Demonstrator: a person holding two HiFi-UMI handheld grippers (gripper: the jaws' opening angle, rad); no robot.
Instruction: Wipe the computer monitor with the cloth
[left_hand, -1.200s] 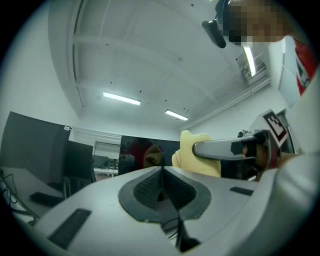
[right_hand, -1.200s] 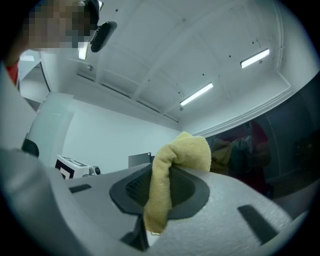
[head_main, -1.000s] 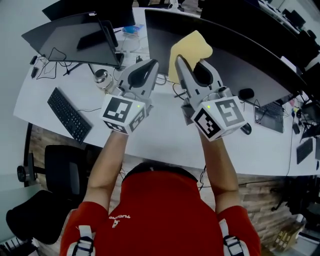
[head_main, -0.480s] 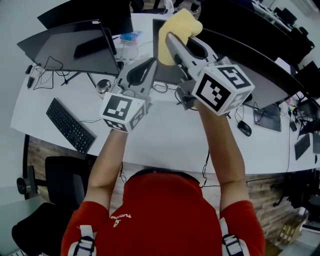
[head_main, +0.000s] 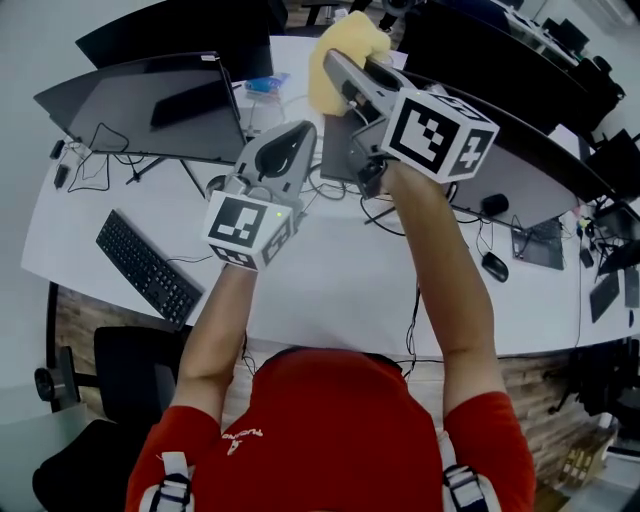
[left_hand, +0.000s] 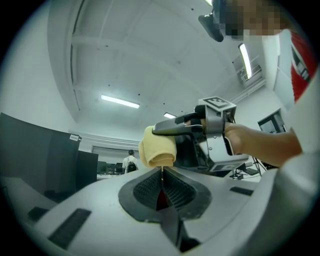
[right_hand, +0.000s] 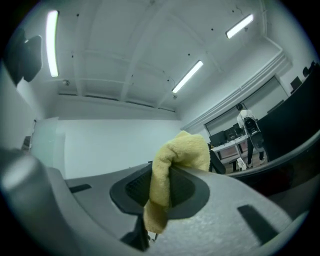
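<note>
R gripper (head_main: 334, 62), cloth (head_main: 322, 78) further up monitor (head_main: 520, 135)

The yellow cloth (head_main: 345, 50) is showing a soft, fluffy terry nap where it is bunching in the right claw (head_main: 345, 78). That claw's shell is looking like matt grey plastic, with black ribbed pads (right_hand: 136, 189). The left claw (head_main: 298, 135) is wearing the same matt grey finish. At 2 o'clock the monitor (head_main: 530, 150) is presenting a dark, dull screen. The table (head_main: 330, 290) is looking smooth and white.
</note>
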